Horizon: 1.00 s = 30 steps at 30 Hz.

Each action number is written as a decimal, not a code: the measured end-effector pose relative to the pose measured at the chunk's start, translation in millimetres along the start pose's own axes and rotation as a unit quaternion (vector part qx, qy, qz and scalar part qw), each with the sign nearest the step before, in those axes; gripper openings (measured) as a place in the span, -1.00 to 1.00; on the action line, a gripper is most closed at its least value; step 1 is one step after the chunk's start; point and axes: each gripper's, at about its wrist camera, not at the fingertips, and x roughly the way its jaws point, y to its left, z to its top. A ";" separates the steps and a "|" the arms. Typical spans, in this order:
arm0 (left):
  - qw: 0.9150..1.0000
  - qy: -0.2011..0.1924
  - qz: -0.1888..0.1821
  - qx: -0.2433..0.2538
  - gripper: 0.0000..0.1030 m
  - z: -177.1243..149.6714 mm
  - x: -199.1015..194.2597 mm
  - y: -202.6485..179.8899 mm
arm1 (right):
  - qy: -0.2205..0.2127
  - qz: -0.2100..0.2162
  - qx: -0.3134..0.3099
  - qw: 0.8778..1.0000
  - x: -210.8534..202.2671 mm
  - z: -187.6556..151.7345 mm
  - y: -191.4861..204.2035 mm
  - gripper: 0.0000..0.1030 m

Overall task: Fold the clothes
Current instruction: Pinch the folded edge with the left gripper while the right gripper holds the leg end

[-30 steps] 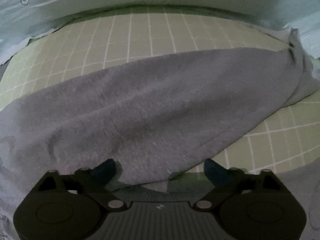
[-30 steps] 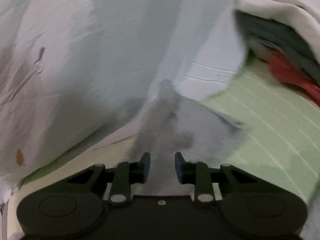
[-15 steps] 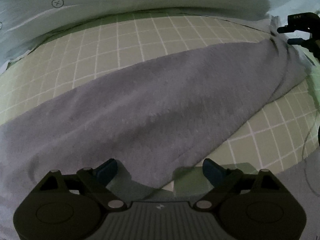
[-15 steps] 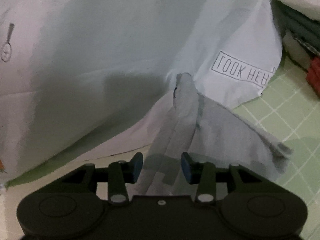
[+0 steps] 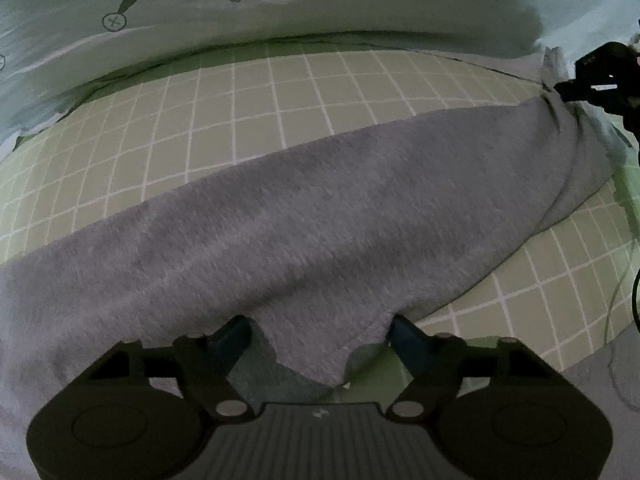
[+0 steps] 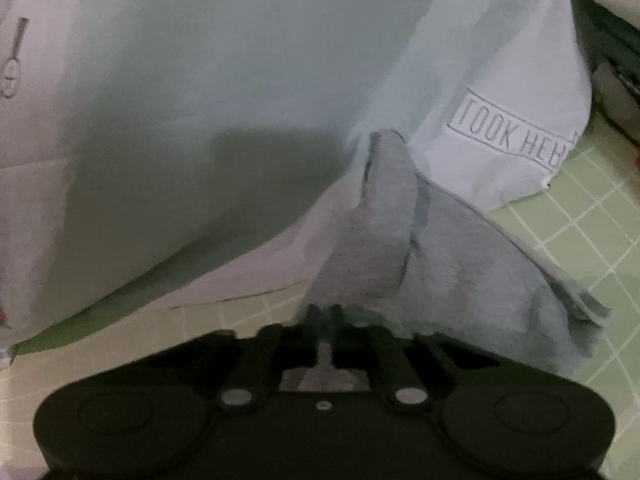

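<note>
A grey garment (image 5: 320,216) lies stretched diagonally over a green grid mat (image 5: 280,96). My left gripper (image 5: 320,336) is open, its blue-tipped fingers on either side of the garment's near corner. My right gripper (image 6: 324,316) is shut on the garment's far end (image 6: 384,232), which bunches up from between the fingers. The right gripper also shows in the left wrist view (image 5: 596,84) at the far right, at the garment's pinched end.
A pale printed sheet (image 5: 320,4) with a carrot print borders the mat at the back; in the right wrist view it (image 6: 240,100) carries a "LOOK HERE" label. A stack of folded clothes (image 6: 612,28) sits at the far right.
My right gripper closed on the garment's end. My left gripper stayed open at the near corner, and the garment drew a little tauter.
</note>
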 end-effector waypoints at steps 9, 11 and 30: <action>1.000 -0.002 -0.008 -0.019 -0.72 5.8 -4.3 6.2 | -0.041 0.008 0.014 0.999 -24.2 8.4 1.7 -0.99; 1.000 0.000 -0.011 -0.026 -0.78 5.7 -4.7 8.2 | -0.044 0.009 0.021 0.999 -29.4 9.9 -1.9 -0.99; 0.997 0.011 -0.034 -0.072 -0.73 9.8 -3.9 20.9 | 0.018 -0.021 0.021 0.999 12.6 -1.8 -1.7 -0.17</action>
